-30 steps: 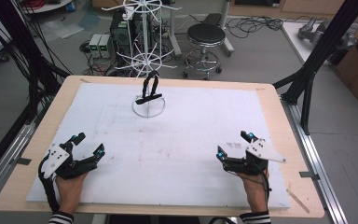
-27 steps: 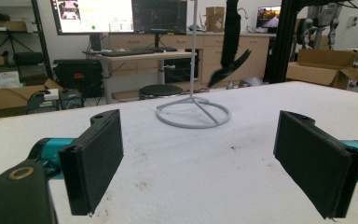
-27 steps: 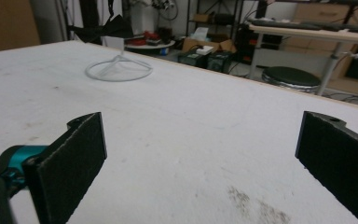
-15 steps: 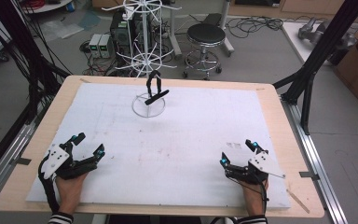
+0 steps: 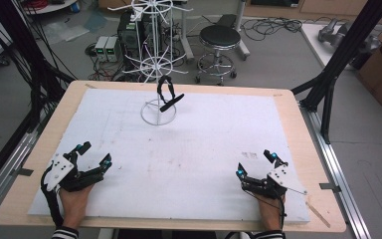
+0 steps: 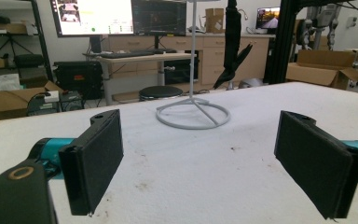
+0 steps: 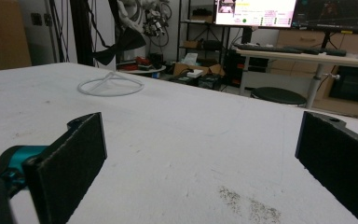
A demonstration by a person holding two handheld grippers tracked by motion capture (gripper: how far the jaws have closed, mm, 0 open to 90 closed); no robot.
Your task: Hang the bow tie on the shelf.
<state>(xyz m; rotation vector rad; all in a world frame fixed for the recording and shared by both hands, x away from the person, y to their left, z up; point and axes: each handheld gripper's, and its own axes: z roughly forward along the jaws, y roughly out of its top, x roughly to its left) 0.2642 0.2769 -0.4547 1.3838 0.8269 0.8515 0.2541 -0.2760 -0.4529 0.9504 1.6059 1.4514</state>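
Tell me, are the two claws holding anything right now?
No, nothing is held. The left gripper and the right gripper both rest open on the white table, jaws wide apart and empty.

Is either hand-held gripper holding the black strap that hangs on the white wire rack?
No, the black strap hangs from the rack, away from both open grippers.

I find no text, label, brand or number that I can read. The bright computer monitors [image 6: 129, 16] behind the table carry windows whose writing is too small and blurred for me, and so does the lit screen [image 7: 255, 11] in my right gripper view.
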